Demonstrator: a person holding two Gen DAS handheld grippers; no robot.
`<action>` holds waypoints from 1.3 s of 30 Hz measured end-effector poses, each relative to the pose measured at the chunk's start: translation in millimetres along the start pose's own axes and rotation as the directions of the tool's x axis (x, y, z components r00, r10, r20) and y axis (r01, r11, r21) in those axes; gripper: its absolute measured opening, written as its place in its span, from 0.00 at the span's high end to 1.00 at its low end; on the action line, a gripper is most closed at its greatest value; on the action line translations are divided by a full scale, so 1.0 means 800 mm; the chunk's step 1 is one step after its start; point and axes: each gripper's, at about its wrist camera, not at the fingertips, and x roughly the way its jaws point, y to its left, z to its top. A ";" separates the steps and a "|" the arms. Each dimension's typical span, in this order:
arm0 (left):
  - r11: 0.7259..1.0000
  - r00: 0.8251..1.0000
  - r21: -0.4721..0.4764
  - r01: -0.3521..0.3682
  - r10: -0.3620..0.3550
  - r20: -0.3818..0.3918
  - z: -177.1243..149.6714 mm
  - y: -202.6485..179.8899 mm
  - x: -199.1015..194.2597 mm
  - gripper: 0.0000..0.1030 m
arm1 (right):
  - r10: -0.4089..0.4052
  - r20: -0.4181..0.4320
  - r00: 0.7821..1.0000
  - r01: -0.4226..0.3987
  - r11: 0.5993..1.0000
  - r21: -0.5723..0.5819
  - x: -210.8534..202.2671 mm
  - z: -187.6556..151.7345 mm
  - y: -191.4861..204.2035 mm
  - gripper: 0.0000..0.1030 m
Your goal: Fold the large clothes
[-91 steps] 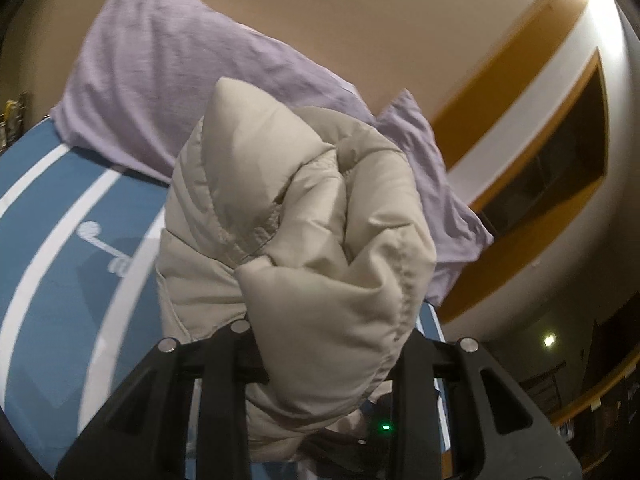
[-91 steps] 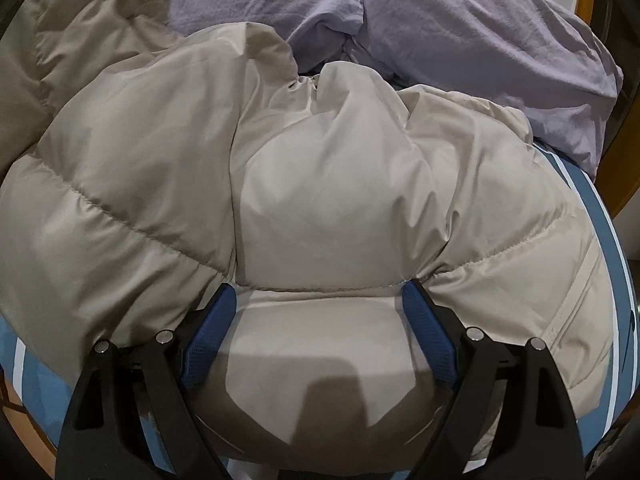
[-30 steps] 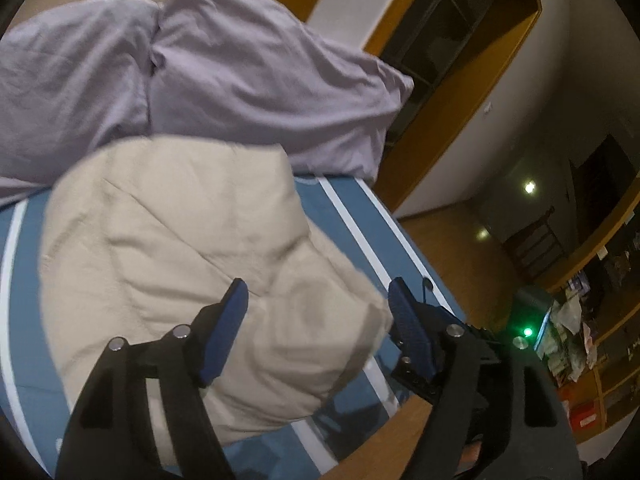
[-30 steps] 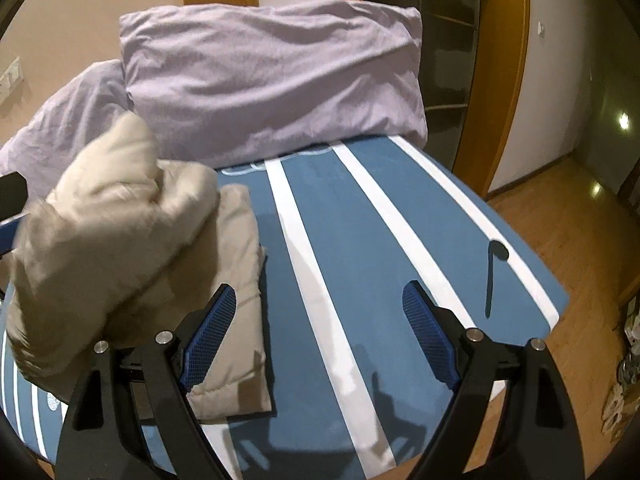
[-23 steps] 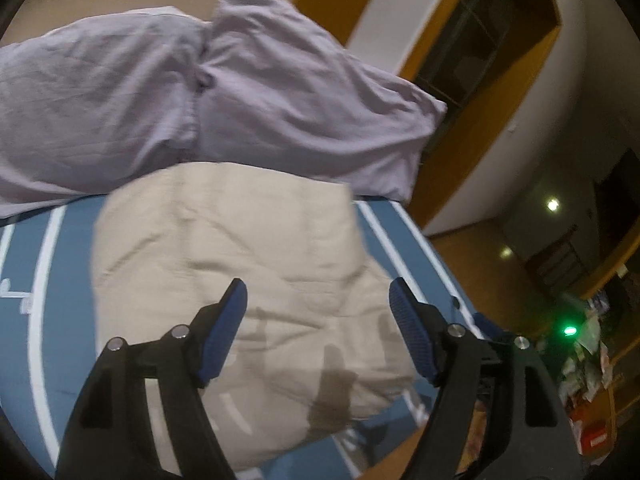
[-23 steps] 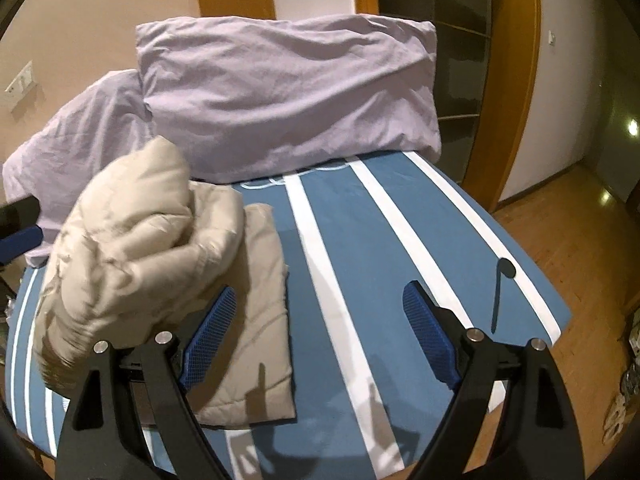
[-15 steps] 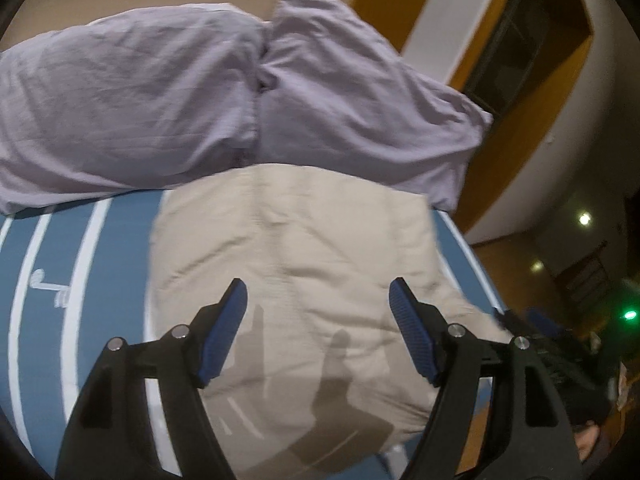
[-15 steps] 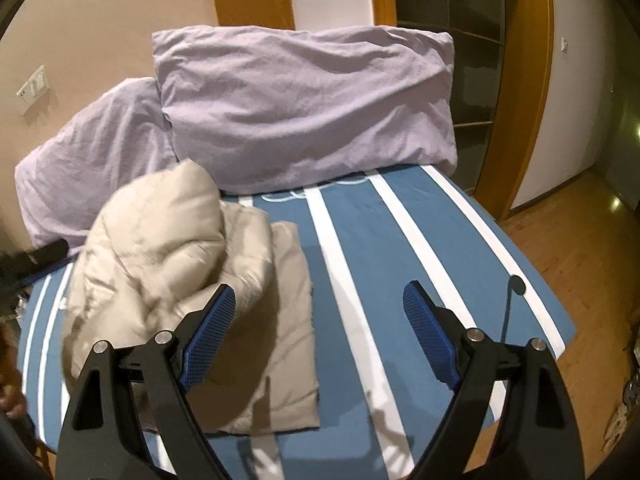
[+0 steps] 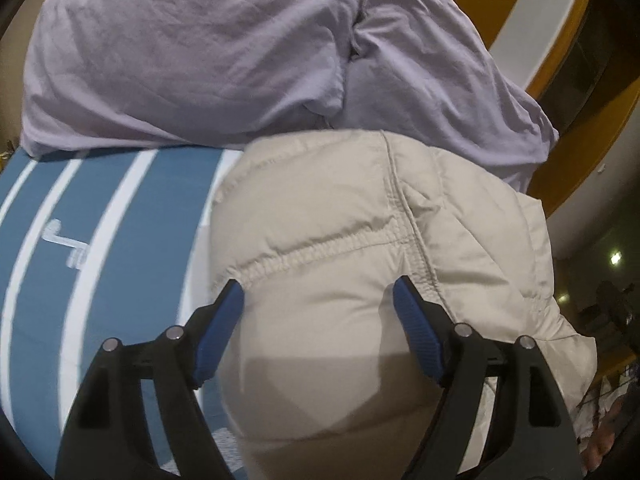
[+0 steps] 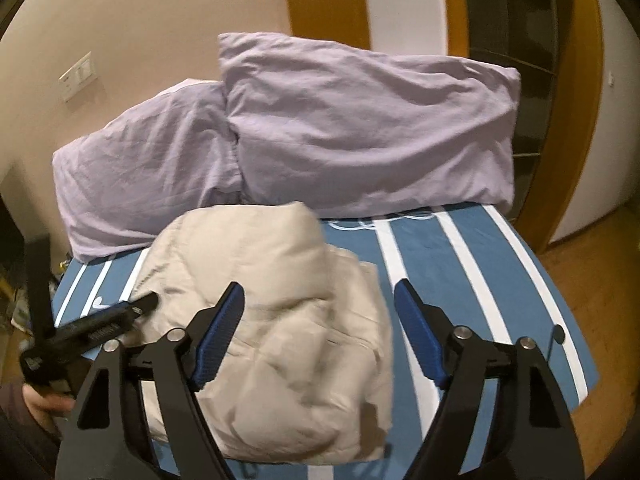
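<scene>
Bed [image 10: 472, 264]: blue cover with white stripes running toward the head end; it fills the lower half of the right wrist view
Pillows [image 10: 360, 132]: two lilac pillows lean against the beige wall at the head of the bed, the right one overlapping the left one [image 9: 180, 60]
Jacket [image 10: 280, 312]: a beige quilted puffer jacket, folded into a thick bundle, lies on the left part of the bed with its far edge touching the pillows; in the left wrist view the jacket [image 9: 360, 248] bulges up close, its stitched seams plain to see
Left gripper [image 9: 318, 292]: released, with nothing clamped; its jaws have just been opening, and the jacket's padded bulge sits between the blue pads [image 9: 416, 328] without being squeezed; whether the pads brush the cloth cannot be told; in the right wrist view the same tool [image 10: 92, 328] shows as a black body at the jacket's left edge
Right gripper [image 10: 318, 292]: released and empty, above the bed; its jaws have just been closing somewhat, with nothing pinched; the jacket lies below and behind its left pad [image 10: 220, 332]
Hand [image 10: 44, 402]: part of a hand shows at the lower left edge of the right wrist view, wrapped around the left tool's handle
Wall plate [image 10: 78, 76]: a pale switch plate on the wall, up and left of the pillows
</scene>
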 end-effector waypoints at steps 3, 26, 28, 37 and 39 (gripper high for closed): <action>1.000 1.000 0.027 0.000 0.000 0.006 -0.009 -0.016 0.009 0.24 | 0.013 -0.006 1.000 -0.013 1.000 -0.018 0.009 0.006 0.011 0.29; 0.993 0.995 0.059 0.100 -0.101 0.011 0.017 -0.028 0.010 0.24 | -0.082 -0.107 0.991 0.085 0.996 0.024 0.153 0.004 -0.011 0.39; 0.994 0.995 0.049 0.095 -0.097 0.022 0.033 -0.026 0.013 0.24 | -0.080 -0.103 0.991 0.084 0.996 0.037 0.157 -0.002 -0.016 0.39; 0.994 0.997 0.109 0.007 -0.015 0.071 0.064 -0.044 0.044 0.24 | -0.056 -0.077 0.995 0.063 0.994 0.094 0.173 -0.023 -0.034 0.39; 0.991 0.997 0.136 -0.016 0.005 0.083 0.062 -0.047 0.052 0.23 | -0.049 -0.074 0.996 0.057 0.992 0.110 0.178 -0.027 -0.039 0.38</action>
